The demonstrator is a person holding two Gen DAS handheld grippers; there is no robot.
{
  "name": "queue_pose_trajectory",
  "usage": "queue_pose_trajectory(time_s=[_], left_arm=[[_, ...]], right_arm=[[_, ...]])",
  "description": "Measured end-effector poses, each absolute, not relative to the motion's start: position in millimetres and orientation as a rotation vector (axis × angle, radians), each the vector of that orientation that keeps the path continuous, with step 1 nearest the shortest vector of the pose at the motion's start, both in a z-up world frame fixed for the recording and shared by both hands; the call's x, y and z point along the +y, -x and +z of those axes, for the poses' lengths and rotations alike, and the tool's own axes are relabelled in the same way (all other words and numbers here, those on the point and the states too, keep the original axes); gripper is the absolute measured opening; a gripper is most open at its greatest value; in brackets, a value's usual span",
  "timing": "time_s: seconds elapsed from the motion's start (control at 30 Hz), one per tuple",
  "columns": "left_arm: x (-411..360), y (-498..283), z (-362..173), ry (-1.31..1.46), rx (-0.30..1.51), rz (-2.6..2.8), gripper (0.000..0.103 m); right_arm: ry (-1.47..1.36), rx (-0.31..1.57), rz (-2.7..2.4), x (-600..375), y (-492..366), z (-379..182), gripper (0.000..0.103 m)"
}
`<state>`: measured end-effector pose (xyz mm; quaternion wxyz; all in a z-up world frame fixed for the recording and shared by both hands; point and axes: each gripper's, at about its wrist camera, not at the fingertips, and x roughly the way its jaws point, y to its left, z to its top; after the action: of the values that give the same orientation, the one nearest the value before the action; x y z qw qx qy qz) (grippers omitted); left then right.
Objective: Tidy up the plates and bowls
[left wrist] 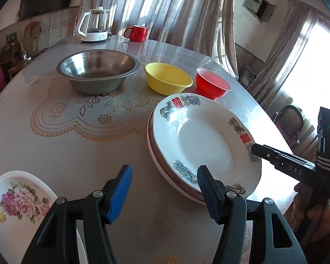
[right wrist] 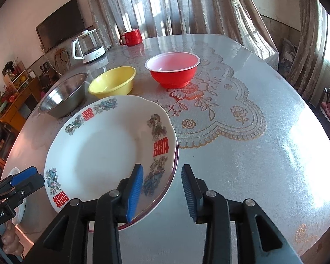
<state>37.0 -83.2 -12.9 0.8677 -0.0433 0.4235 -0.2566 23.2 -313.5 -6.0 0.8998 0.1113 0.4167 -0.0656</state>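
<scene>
A white plate with red characters and dragon prints lies on top of another plate at the table's near side. My right gripper is open. Its left pad hangs over the plate's rim and its right pad stands past the edge, neither pressing on it. My left gripper is open over bare table, its right finger overlapping the stack's near rim. A rose-print plate lies at the near left. Behind stand a steel bowl, a yellow bowl and a red bowl.
A glass kettle and a red mug stand at the table's far edge by the curtains. The tablecloth has a lace pattern. A chair stands off the right side.
</scene>
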Motion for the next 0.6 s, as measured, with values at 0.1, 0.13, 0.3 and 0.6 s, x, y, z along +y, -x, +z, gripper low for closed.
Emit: queue_pose_trajectory(time_s=[0.1,0.13,0.3,0.6], left_arm=[[-79,-36,-11,0.087,0.877,-0.519,0.064],[-77,-36,-11,0.090,0.876,-0.513,0.064],[-66,-37,-11,0.108,0.871,-0.482,0.064],[-43,-40,-7,0.155,0.865,-0.433,0.064]], right_arm=[[-0.230,0.843,-0.122,-310,-22,-1,0.039],[-0.231,0.836,-0.114,-309,-22,1,0.039],[-0.241,0.815,-0.049,-298,-26,8,0.041],[-0.226,0.803,0.090,-263,-38,17,0.042]])
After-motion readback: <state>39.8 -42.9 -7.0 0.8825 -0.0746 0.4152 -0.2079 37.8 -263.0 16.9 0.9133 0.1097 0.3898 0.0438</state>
